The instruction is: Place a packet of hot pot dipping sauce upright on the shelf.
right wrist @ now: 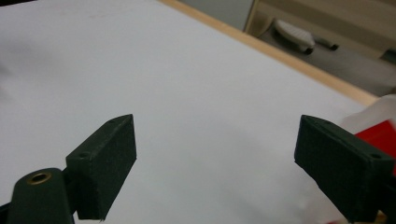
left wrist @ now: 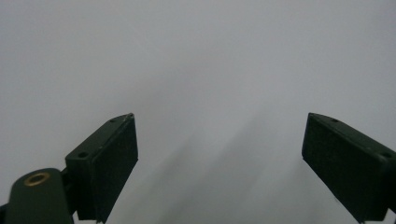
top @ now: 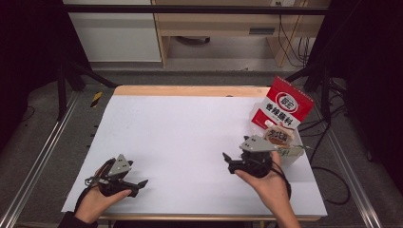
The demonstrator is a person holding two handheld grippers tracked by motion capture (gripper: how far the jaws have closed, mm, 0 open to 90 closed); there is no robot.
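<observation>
The red-and-white seasoning packet (top: 283, 108) is standing propped at the far right of the white table (top: 180, 137), its top tilting away toward the back edge, a round white emblem and bold white characters showing across its red face. Leaning against its lower front is a smaller pale pouch (top: 281, 140) with a brown label, sitting just beyond the right gripper (top: 229, 161). That gripper is lying low over the table with its jaws spreading wide and nothing between them, and in the right gripper view a red-and-white corner (right wrist: 380, 126) is peeking in behind the right jaw. Over on the near left, the left gripper (top: 141, 184) is resting with jaws gaping too, gripping nothing.
</observation>
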